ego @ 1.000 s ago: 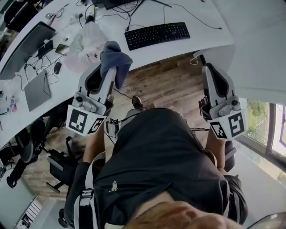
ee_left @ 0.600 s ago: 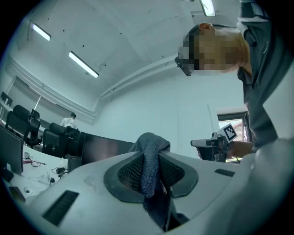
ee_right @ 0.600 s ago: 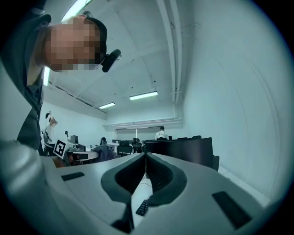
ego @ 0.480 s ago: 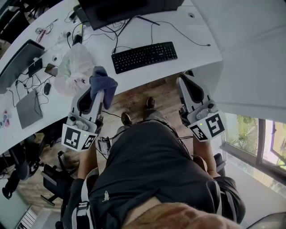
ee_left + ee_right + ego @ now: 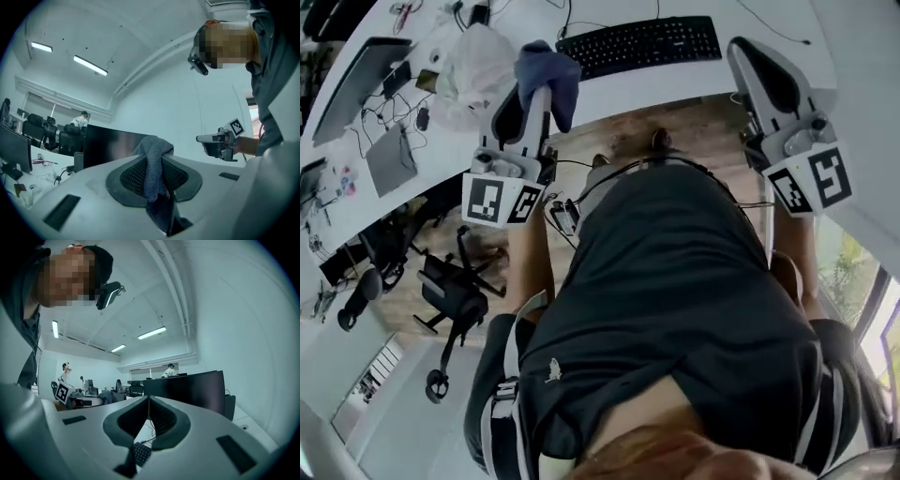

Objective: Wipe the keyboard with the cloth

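Cloth point(image 5: 546, 67) clamped in left gripper point(image 5: 528, 114), bunched over the tips and trailing down between the jaws. Right gripper point(image 5: 149, 401) closed on nothing, pads pressed together. Keyboard point(image 5: 639, 45) flat on desk point(image 5: 609, 92), ahead of both grippers, long axis left to right across the front. Left gripper just short of the keyboard's left end, right gripper off its right end. Both tilted upward, back from the desk edge, clear of the keys; height above the desk hard to judge. Likely next: tip the left gripper forward and down onto the left end, then sweep rightward along the long axis. Some risk of the loose cloth tail snagging on keys.
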`<state>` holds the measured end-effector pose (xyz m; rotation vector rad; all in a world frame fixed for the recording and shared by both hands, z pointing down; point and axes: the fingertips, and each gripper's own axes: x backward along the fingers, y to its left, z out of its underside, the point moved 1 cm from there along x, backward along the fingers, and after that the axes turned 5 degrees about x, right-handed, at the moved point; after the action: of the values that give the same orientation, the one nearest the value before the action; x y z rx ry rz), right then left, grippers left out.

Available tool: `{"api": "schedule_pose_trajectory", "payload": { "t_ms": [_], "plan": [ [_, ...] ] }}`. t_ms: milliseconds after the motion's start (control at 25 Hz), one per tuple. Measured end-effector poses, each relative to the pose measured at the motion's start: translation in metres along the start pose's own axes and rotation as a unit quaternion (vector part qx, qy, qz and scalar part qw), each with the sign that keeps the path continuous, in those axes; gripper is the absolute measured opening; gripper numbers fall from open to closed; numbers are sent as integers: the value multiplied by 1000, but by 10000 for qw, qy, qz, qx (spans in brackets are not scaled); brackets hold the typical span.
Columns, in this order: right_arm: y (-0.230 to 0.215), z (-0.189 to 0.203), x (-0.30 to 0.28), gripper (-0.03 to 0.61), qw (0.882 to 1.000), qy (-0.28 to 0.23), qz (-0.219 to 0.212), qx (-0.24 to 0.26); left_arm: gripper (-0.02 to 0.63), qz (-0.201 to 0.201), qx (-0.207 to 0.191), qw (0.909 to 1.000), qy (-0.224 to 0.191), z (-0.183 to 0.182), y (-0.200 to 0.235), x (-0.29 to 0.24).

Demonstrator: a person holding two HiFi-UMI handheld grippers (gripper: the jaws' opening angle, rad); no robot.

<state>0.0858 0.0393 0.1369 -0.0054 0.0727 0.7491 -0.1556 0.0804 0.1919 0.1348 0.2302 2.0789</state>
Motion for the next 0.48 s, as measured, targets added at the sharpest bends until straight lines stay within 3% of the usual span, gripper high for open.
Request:
{"api": "schedule_pose_trajectory", "payload": {
  "t_ms": [240,480],
  "plan": [
    [-33,20,-29,11,9991,123,-409,33,67,-551,-304,9974,365,44,36,-46],
    [-39,45,-47,11,9983,395,-426,-12,67,-938,-219,9866,1321,132,96,-66]
  ]
}}
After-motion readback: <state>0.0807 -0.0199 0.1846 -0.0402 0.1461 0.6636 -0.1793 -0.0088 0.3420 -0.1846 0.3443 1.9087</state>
